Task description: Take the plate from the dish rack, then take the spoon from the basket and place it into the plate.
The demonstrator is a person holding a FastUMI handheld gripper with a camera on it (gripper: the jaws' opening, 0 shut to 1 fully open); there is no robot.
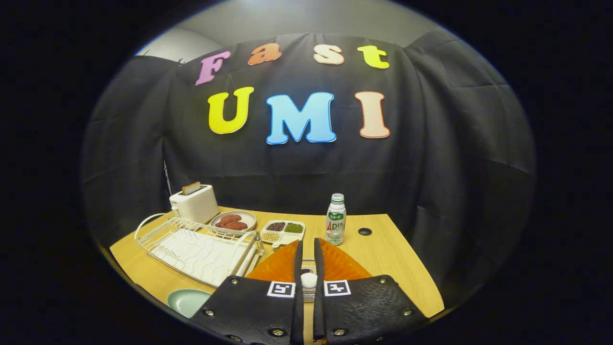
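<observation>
My gripper (pixel 308 244) hangs over the orange basket (pixel 275 269), its two black fingers (pixel 299 258) drawn close together. The white end of the spoon (pixel 309 280) sits pinched between them, near their base; the rest of the spoon is hidden by the fingers. A pale green plate (pixel 186 301) lies flat on the wooden table to the left of the fingers, in front of the white wire dish rack (pixel 201 249). The rack's slots hold no dish.
A white toaster (pixel 194 203) with a slice of bread stands behind the rack. Beyond the basket are a plate of sausages (pixel 233 220), a divided tray of beans (pixel 283 230) and a small drink bottle (pixel 335 219). A cable hole (pixel 365 232) lies right of the bottle.
</observation>
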